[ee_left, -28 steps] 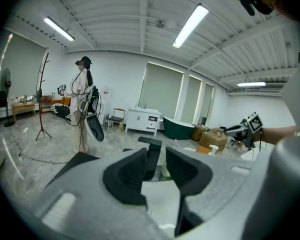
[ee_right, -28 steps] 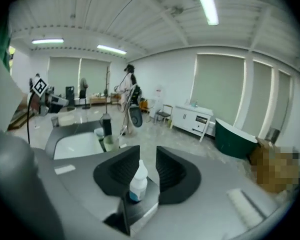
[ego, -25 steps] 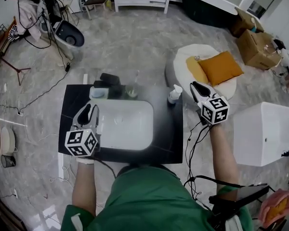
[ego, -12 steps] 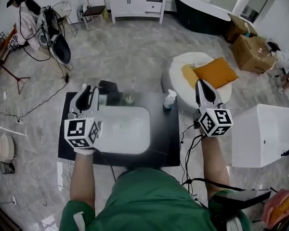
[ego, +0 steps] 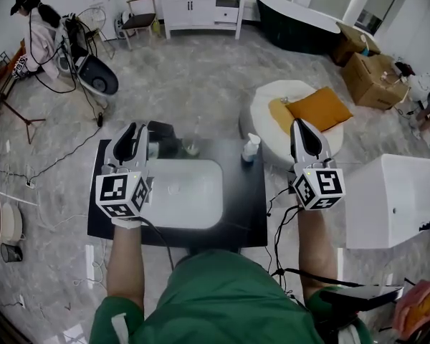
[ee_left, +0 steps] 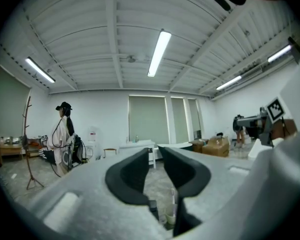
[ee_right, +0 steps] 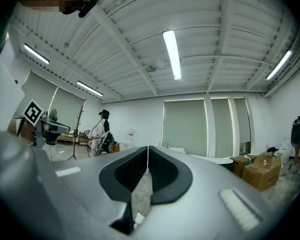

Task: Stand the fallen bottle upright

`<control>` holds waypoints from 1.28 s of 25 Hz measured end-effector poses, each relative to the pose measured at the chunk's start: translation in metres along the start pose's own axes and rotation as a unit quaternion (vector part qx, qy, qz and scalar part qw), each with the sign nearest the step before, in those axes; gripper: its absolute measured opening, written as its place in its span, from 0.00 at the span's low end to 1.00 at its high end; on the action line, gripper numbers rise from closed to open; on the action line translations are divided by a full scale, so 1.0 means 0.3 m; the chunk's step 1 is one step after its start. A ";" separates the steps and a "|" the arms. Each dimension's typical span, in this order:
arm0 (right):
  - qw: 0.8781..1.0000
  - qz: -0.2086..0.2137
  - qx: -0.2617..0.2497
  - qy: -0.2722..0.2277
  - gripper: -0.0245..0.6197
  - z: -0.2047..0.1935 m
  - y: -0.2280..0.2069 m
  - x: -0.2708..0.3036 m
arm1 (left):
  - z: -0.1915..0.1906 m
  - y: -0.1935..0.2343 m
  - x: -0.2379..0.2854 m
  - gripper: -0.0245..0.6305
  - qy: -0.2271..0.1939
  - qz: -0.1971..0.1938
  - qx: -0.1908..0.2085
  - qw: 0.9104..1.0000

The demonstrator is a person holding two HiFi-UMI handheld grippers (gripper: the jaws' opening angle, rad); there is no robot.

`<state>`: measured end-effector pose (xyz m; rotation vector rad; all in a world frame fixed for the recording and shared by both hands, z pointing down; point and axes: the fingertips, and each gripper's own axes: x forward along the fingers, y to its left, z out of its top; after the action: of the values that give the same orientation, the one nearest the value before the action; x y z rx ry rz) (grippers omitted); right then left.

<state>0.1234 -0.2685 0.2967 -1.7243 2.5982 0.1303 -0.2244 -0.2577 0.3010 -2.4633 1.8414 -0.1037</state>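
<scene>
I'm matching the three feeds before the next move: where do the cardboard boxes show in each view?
Head view: cardboard boxes at the upper right, on the floor.
Left gripper view: cardboard boxes right of centre, small, by the far wall.
Right gripper view: cardboard boxes at the lower right.
Shared landmark: the standing person in a white coat and dark hat, left of centre in every view.

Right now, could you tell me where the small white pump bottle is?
Head view: the white pump bottle stands upright on the black countertop, between the white basin and the right hand-held gripper.
</scene>
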 end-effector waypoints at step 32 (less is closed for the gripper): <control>1.000 0.000 0.024 -0.002 0.05 -0.022 -0.005 0.000 | -0.050 0.031 -0.001 0.17 0.010 0.004 -0.010 1.000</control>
<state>0.1250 -0.2697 0.3032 -1.7080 2.5754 0.0698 -0.2346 -0.2602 0.3150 -2.4765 1.8702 -0.1098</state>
